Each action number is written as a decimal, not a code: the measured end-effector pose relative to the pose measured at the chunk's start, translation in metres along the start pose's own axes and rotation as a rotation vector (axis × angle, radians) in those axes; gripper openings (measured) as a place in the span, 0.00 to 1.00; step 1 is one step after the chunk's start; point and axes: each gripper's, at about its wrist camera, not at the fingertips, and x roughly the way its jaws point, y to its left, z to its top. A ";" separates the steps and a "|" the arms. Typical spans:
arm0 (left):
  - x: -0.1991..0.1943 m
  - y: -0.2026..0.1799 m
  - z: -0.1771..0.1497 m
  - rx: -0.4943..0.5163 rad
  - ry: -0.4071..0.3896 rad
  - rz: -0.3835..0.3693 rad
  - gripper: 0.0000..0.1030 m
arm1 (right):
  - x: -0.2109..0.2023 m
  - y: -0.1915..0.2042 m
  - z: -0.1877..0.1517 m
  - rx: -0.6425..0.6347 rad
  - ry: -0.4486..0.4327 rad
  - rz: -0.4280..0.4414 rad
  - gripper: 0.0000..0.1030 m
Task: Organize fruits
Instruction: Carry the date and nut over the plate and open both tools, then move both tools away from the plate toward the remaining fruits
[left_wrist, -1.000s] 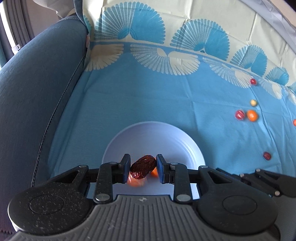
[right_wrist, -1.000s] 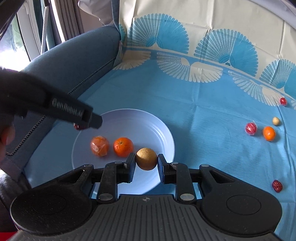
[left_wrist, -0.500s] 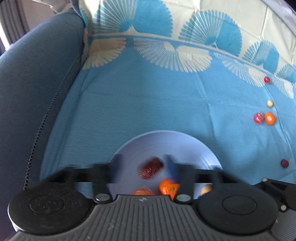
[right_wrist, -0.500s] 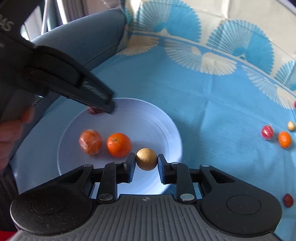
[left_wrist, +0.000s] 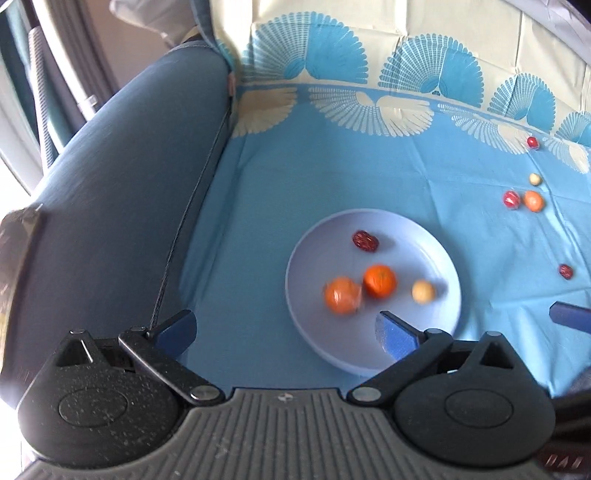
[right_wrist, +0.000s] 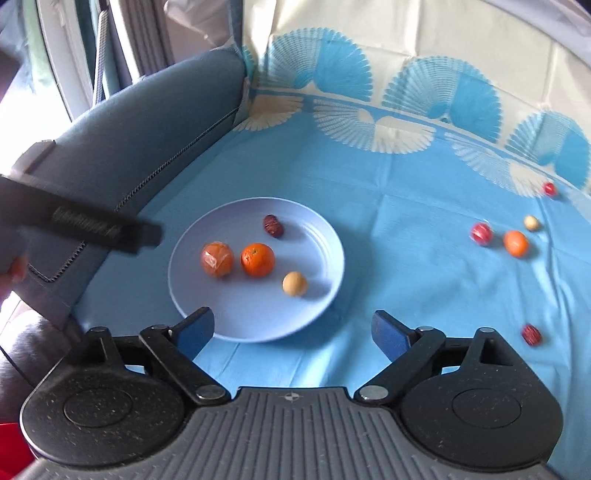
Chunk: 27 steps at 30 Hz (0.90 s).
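A pale blue plate (right_wrist: 325, 236) (left_wrist: 439, 254) lies on the blue cloth. On it lie a dark red date (right_wrist: 273, 225) (left_wrist: 365, 240), a wrapped orange fruit (right_wrist: 217, 259) (left_wrist: 342, 295), an orange (right_wrist: 258, 259) (left_wrist: 379, 281) and a small tan fruit (right_wrist: 294, 283) (left_wrist: 423, 291). My left gripper (left_wrist: 286, 332) is open and empty, above the plate's left edge; it shows as a dark bar in the right wrist view (right_wrist: 92, 230). My right gripper (right_wrist: 293, 332) is open and empty, just in front of the plate.
Loose fruits lie on the cloth to the right: a red fruit (right_wrist: 481, 233), an orange (right_wrist: 515, 243), a small tan fruit (right_wrist: 531, 222), a small red fruit (right_wrist: 549, 189) and a date (right_wrist: 531, 334). A blue sofa arm (right_wrist: 147, 122) rises at left.
Both grippers opened and drew back. The date dropped from the left gripper onto the plate, and the tan fruit dropped from the right gripper onto the plate.
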 end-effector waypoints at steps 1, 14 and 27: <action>-0.008 0.003 -0.005 -0.013 0.004 -0.010 1.00 | -0.009 0.001 -0.002 0.011 -0.003 0.001 0.92; -0.096 -0.010 -0.052 0.013 -0.032 -0.012 1.00 | -0.103 0.023 -0.025 0.018 -0.113 -0.027 0.94; -0.127 -0.019 -0.066 0.031 -0.075 -0.035 1.00 | -0.143 0.031 -0.043 0.009 -0.163 -0.051 0.94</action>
